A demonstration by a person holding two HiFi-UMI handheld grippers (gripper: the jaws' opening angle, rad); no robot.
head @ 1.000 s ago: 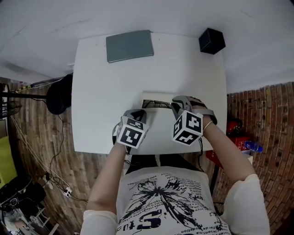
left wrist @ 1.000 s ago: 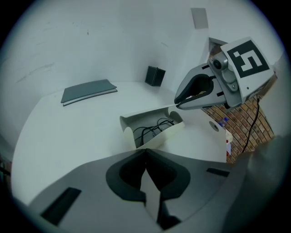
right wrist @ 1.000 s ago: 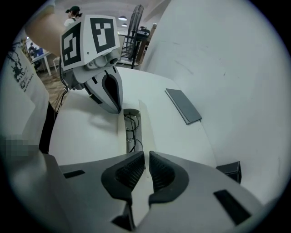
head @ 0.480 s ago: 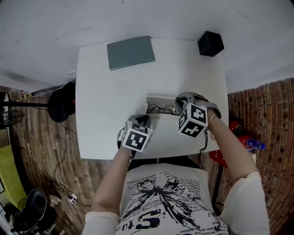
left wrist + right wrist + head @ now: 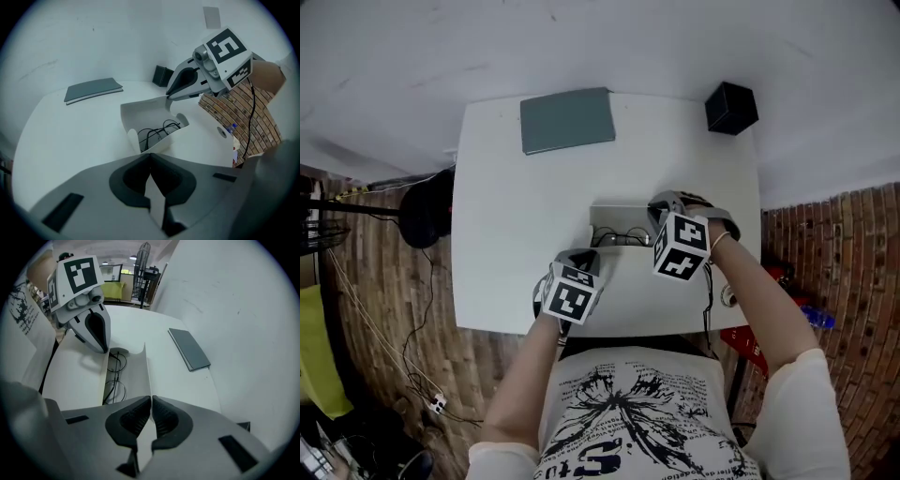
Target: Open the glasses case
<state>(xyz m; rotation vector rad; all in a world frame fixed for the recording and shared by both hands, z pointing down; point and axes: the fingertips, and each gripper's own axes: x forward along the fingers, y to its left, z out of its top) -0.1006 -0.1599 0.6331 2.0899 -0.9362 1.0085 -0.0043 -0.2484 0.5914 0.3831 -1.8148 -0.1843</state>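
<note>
Both hands come in from the near table (image 5: 502,216) edge, grippers pitched steeply down. Left gripper (image 5: 584,256) jaws are pinched tight on the case (image 5: 614,214) near flap (image 5: 154,140). Right gripper (image 5: 661,208) jaws are clamped on the raised lid (image 5: 146,369) edge. The case sits open, centre-near. Count: 1 case, 1 glasses (image 5: 624,236) inside, 1 grey notebook (image 5: 567,119), 1 black box (image 5: 731,108).

Glasses case (image 5: 619,221): I log its lid (image 5: 140,111) tipped further back than a second ago, the opening wider, more of the glasses (image 5: 623,236) on show. Right tongs (image 5: 151,401): shifted across the surface (image 5: 506,206) toward its far side, the lid's edge pinched between them.
</note>
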